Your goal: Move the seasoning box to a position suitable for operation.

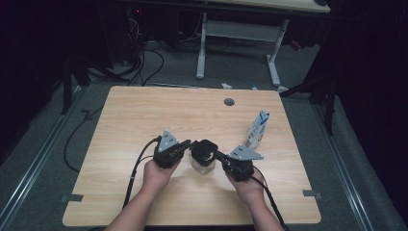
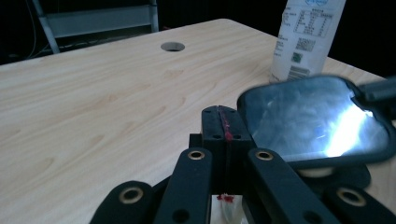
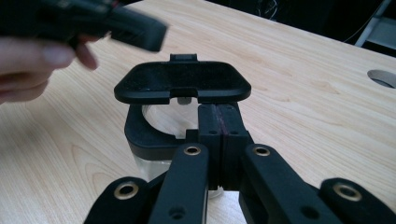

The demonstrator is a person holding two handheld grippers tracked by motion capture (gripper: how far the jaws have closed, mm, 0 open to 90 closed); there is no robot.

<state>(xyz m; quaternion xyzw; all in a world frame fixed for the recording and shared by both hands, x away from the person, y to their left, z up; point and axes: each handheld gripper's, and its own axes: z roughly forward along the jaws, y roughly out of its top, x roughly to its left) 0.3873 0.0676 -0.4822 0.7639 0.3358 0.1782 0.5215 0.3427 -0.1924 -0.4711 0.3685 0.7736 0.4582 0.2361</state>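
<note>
Grippers met over a small clear jar near the middle of the near half of the wooden table. The jar carried a black collar and a hinged black lid, and the lid stood raised, tilted above the opening. The left gripper came in from the left with its jaws pressed together; in the left gripper view they met along a seam with a red mark, and their tips lay just beside the lid's near edge, though whether they touched it could not be told. The right gripper reached in from the right, its jaws likewise pressed together, their tips at the jar's black collar just under the lid; whether anything was pinched between them could not be told. In the right gripper view the person's left hand appeared blurred at far left. A white and blue carton stood upright to the right of the jar, farther back and apart from it. A round hole sat in the table near its far edge.
</note>
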